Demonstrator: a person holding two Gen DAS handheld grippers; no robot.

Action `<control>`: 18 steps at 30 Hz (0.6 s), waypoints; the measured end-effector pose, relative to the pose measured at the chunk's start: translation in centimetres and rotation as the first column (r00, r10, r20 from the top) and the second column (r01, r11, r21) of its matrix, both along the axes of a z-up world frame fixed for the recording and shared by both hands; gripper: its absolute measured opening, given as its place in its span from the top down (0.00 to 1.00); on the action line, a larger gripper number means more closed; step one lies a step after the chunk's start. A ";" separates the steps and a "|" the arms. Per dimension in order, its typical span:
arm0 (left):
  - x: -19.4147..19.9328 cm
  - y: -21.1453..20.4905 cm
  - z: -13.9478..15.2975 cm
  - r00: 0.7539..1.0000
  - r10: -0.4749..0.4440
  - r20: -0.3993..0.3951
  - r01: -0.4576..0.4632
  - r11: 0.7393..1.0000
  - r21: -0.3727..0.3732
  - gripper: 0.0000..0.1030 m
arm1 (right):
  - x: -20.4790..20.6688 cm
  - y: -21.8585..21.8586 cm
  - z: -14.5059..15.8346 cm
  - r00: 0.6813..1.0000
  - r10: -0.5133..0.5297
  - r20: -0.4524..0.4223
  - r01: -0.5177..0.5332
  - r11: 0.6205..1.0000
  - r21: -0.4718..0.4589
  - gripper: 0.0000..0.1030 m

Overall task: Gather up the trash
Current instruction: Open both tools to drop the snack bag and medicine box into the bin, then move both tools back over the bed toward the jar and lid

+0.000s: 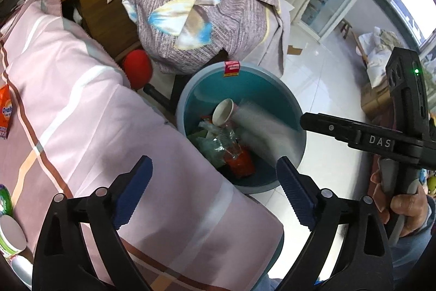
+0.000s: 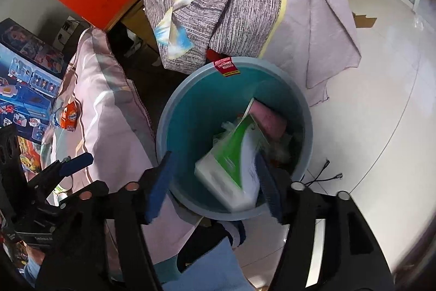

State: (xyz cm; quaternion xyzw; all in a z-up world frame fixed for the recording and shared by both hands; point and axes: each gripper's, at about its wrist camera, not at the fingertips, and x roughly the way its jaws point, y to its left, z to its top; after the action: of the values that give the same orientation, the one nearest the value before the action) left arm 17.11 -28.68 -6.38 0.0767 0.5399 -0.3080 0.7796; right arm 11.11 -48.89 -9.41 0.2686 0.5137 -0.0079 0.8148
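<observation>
both grippers (image 1: 215, 190) (image 2: 215, 182) open over bin (image 2: 177, 89).

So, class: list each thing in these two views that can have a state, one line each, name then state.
Left gripper: open, nothing between its jaws.
Right gripper: open, green-and-white carton by its jaws.
Teal bin: upright, lidless, partly filled.
Green-and-white carton: tilted, blurred, inside the bin.
Paper cup: on its side in the bin.
Pink packet: leaning against the bin wall.
Orange Ovaltine pack: lying on the pink bedding.
</observation>
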 end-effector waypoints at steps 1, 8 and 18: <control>0.0 0.1 0.0 1.000 0.003 -0.003 -0.003 1.000 -0.002 0.10 | 0.0 0.0 0.0 1.000 -0.003 -0.004 0.003 1.000 -0.003 0.37; -0.2 1.2 -0.2 1.000 0.012 -0.015 -0.012 1.000 -0.010 0.10 | -0.2 0.4 -0.5 0.999 -0.015 -0.037 0.015 1.000 0.001 0.28; -0.8 3.2 0.8 0.999 0.037 -0.007 -0.037 0.999 -0.040 0.10 | -0.3 2.1 0.6 0.999 0.003 -0.047 -0.004 1.000 -0.017 0.27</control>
State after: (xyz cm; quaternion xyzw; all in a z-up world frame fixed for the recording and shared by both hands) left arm 16.35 -25.52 -5.59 0.0504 0.5374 -0.3044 0.7849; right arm 10.83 -46.78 -8.79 0.2607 0.5330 -0.0171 0.8048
